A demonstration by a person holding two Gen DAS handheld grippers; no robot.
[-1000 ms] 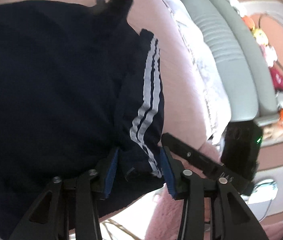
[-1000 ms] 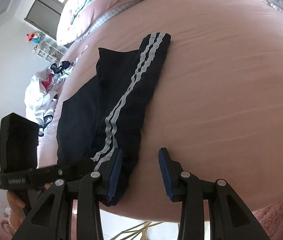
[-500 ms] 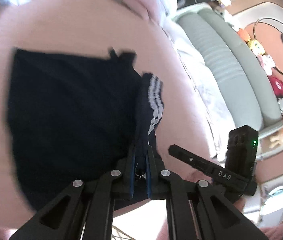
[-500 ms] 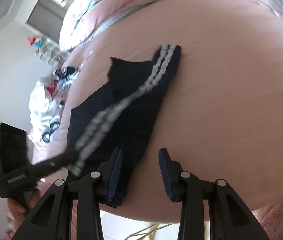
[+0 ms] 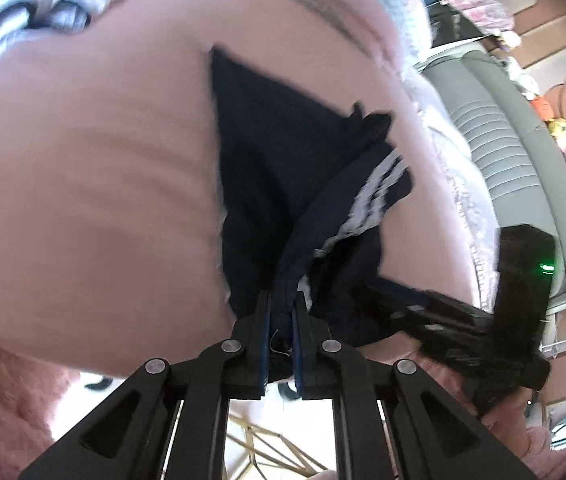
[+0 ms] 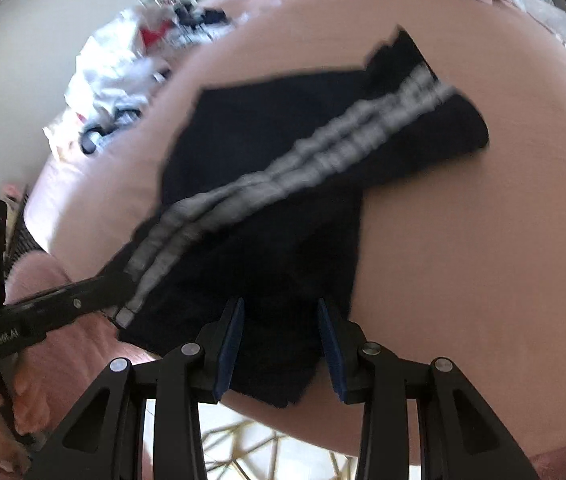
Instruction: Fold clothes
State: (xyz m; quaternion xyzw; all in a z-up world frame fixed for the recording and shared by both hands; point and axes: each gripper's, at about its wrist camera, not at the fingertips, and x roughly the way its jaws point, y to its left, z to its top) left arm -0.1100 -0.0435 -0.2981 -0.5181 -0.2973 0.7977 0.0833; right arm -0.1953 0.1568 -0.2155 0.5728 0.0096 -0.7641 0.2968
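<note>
Two grippers work one garment, a pair of dark navy shorts (image 6: 283, 216) with white side stripes, lying on the pink bed (image 6: 463, 260) at its near edge.

The left gripper (image 5: 281, 320) is clamped on the striped side seam at the near hem, with the fabric pinched between its blue pads. The cloth rises in a taut ridge from the bed to the jaws.

The right gripper (image 6: 279, 344) stands with its jaws apart, no pad pressing on cloth. The near corner of the shorts lies between and beneath its fingers, draped over the bed's near edge.

The long axis of the garment, as marked by the stripes, runs from the left gripper's hold diagonally away toward the far right of the bed. The left gripper is the one in contact; the right is just beside the unheld near corner and, in my judgement, must close there before the fold can be carried across.

Difference from a second ago: the left jaws, then apart around the seam, have closed on it. The striped edge, then flat, is now lifted. The right jaws keep the same gap. Both views are blurred.
</note>
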